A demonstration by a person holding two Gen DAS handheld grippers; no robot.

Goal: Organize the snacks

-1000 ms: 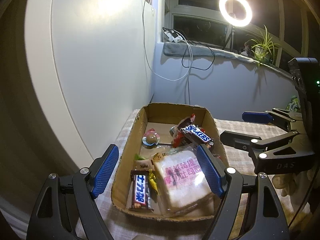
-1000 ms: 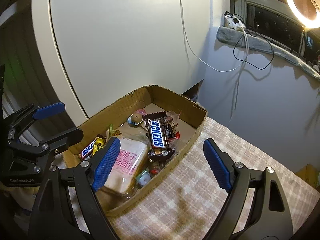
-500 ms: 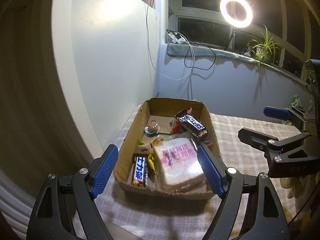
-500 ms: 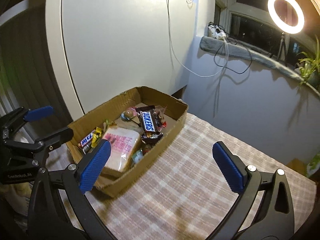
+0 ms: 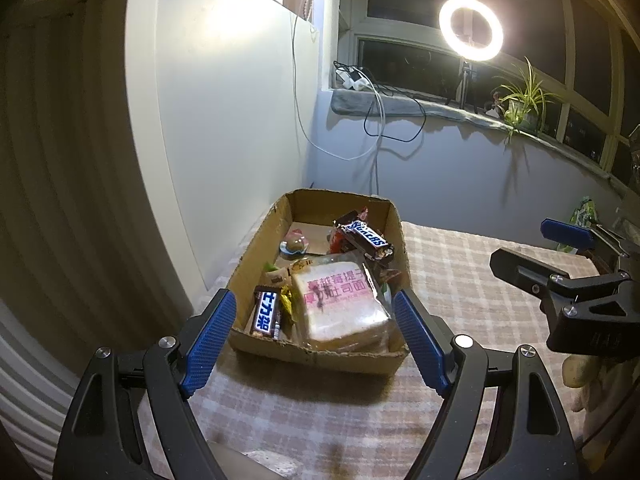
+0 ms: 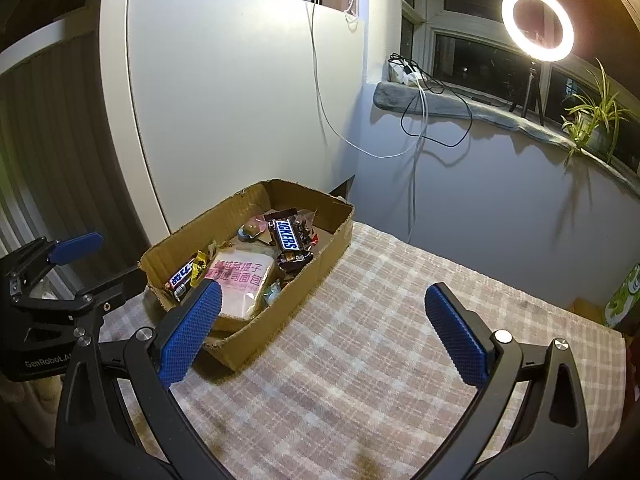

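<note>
An open cardboard box (image 5: 320, 356) (image 6: 320, 268) stands on the checked tablecloth by the white panel. In it lie a Snickers bar (image 5: 366, 236) (image 6: 286, 234), a pink-printed bread packet (image 5: 340, 300) (image 6: 242, 280), a second Snickers bar with Chinese lettering (image 5: 267, 312) (image 6: 182, 278) and small candies (image 5: 294, 245). My left gripper (image 5: 315, 298) is open, back from the box's near wall, holding nothing. My right gripper (image 6: 324, 290) is wide open over the cloth to the box's right, also with nothing in it. Each gripper shows in the other's view: right (image 5: 560, 252), left (image 6: 76, 264).
The checked cloth (image 6: 380, 340) stretches right of the box. A white cabinet panel (image 5: 224, 120) rises behind it. On the windowsill stand a ring light (image 6: 538, 22), a plant (image 6: 592, 120) and a power strip with hanging cables (image 5: 376, 120). A green packet (image 6: 624, 296) lies at the far right.
Both grippers have drawn back from the box, which now looks smaller and farther. The right gripper's jaws have spread wider. The snacks in the box have not moved.
</note>
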